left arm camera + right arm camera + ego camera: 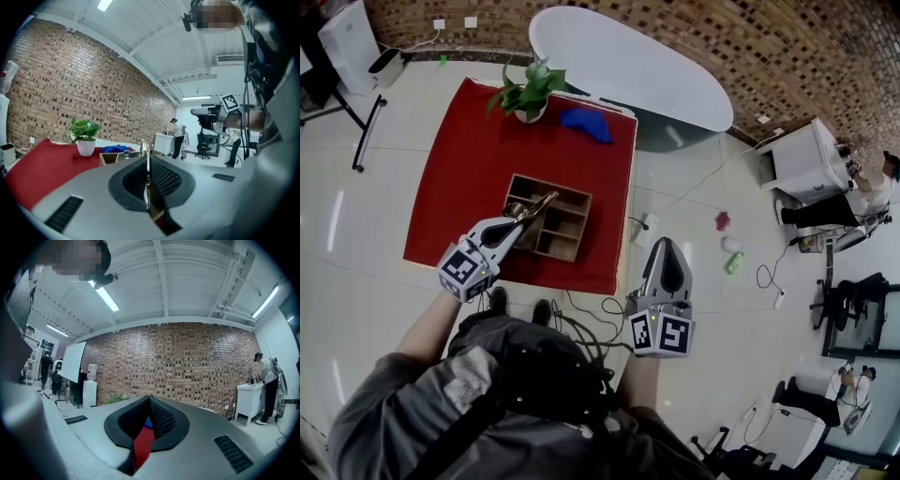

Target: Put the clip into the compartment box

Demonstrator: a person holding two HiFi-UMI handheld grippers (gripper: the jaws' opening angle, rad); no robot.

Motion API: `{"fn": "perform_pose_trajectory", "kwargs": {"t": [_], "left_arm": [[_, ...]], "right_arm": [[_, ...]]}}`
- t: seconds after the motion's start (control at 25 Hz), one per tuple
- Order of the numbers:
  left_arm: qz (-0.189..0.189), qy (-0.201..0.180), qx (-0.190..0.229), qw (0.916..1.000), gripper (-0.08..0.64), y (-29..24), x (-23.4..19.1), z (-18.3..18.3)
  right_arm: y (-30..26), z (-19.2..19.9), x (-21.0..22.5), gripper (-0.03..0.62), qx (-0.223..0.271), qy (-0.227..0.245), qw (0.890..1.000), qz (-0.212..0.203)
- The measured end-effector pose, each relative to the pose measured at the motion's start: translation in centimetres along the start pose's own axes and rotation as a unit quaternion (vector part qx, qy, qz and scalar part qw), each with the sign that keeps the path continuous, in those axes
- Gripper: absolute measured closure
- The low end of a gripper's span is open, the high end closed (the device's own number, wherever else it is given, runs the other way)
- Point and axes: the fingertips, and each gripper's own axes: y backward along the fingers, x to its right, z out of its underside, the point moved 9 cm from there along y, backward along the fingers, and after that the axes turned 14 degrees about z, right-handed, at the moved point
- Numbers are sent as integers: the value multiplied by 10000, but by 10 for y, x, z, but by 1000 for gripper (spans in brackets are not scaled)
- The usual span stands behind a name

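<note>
A wooden compartment box sits on the red cloth. My left gripper hovers over the box's near-left compartments, shut on a thin metal clip that sticks out past its tips above the box. In the left gripper view the clip shows as a narrow metal strip pinched between the dark pads, with the box just beyond. My right gripper is off the cloth's right edge, over the floor, shut with nothing in it. In the right gripper view its pads meet at the tip.
A potted plant and a blue cloth lie at the far edge of the red cloth. A white oval table stands behind. Cables trail over the floor near my feet. People and desks are at the right.
</note>
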Motion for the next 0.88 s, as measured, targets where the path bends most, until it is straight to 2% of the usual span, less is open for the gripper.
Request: {"fn": "perform_pose_trajectory", "kwargs": {"t": [0.36, 0.52, 0.68, 0.88], "left_arm": [[-148, 298, -201, 9992, 532, -6, -2, 13], [-53, 285, -313, 9991, 480, -3, 3, 11], [18, 101, -506, 9987, 396, -4, 8, 13], [-93, -354, -840, 9958, 382, -1, 18, 13]], "right_arm": [[3, 4, -1, 573, -47, -29, 10000, -16], [6, -1, -3, 572, -30, -38, 10000, -22], [7, 1, -5, 573, -8, -61, 10000, -30], [11, 2, -10, 572, 6, -66, 9999, -91]]}}
